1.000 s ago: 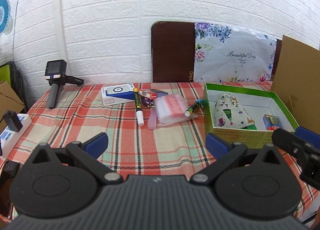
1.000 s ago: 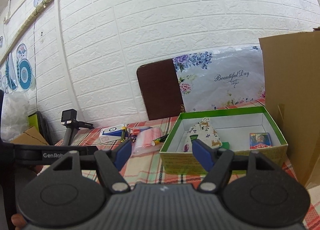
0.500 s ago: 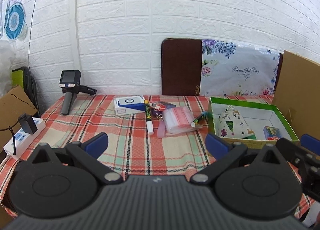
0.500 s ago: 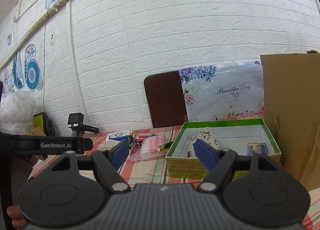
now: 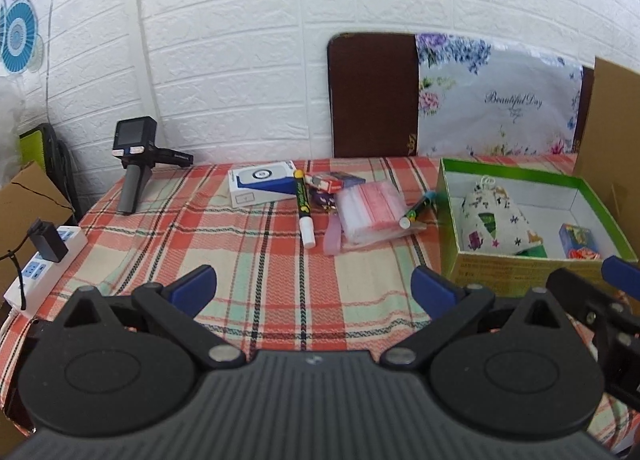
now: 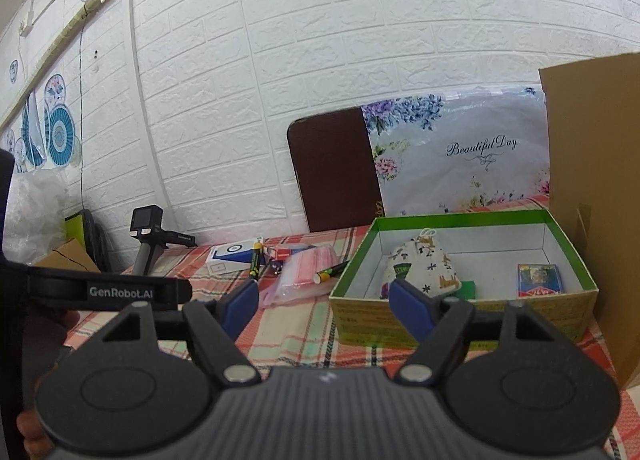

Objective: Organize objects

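Objects to organize: none in either tongs yet. Left tongs and right tongs agape, empty, hovering short of pile. Markers, zip bags loose on tabletop beside green box, likely their destination.

Table covered by plaid cloth. Centre frame: white-blue box, marker, plastic bag. Right: green box. Left: power strip.
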### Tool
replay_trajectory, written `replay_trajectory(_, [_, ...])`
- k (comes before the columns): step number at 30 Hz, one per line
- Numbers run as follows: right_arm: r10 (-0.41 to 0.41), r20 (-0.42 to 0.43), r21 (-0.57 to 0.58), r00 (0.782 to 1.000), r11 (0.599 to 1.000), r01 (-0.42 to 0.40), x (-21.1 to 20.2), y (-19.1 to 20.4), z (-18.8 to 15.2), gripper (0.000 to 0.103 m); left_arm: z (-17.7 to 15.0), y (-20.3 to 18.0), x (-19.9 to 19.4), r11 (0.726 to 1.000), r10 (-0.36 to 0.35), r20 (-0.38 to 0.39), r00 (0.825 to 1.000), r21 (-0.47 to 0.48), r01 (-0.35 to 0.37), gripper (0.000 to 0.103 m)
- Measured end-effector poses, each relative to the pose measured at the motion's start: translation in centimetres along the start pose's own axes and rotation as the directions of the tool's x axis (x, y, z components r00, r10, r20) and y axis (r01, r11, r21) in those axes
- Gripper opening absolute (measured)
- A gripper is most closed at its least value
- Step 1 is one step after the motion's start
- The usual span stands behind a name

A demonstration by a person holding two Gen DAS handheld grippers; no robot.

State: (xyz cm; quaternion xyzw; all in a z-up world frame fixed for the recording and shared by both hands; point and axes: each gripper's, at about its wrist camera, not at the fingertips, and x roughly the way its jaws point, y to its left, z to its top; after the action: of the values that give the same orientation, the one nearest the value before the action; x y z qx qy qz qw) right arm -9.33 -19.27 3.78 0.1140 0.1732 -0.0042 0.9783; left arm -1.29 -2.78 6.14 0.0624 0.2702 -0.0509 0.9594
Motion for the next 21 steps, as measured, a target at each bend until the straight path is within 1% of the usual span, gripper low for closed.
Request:
replay_trajectory(5, [0.011,-0.038,0.016,0.999,1.0,-0.01,2.2,-0.8,-0.4,0.075,0.1,-0.6,2.2,1.0,0.005,-0.042,0.999,0.023,-0.004,0.103])
replay_trajectory(11, [0.003,-0.067,0.014,0.998,1.0,-0.002,3.8,-1.5,-0.9,0.075,0.6,-1.2,4.1,0.999,0.004,-0.063,0.998,0.037,-0.001,0.103])
replay_trajectory(17, [-0.005,-0.085,0.006,0.996,1.0,0.006,5.0,-1.2,-0.9,0.075,0.4,-1.2,5.5,0.998,-0.002,-0.081,0.997,0.063,0.007,0.103])
replay_trajectory(21, [0.007,-0.098,-0.02,0.995,1.0,-0.009,5.9,-0.1,-0.8,0.075,0.5,-0.3,6.0,0.999,0.003,-0.082,0.997,0.052,0.001,0.103])
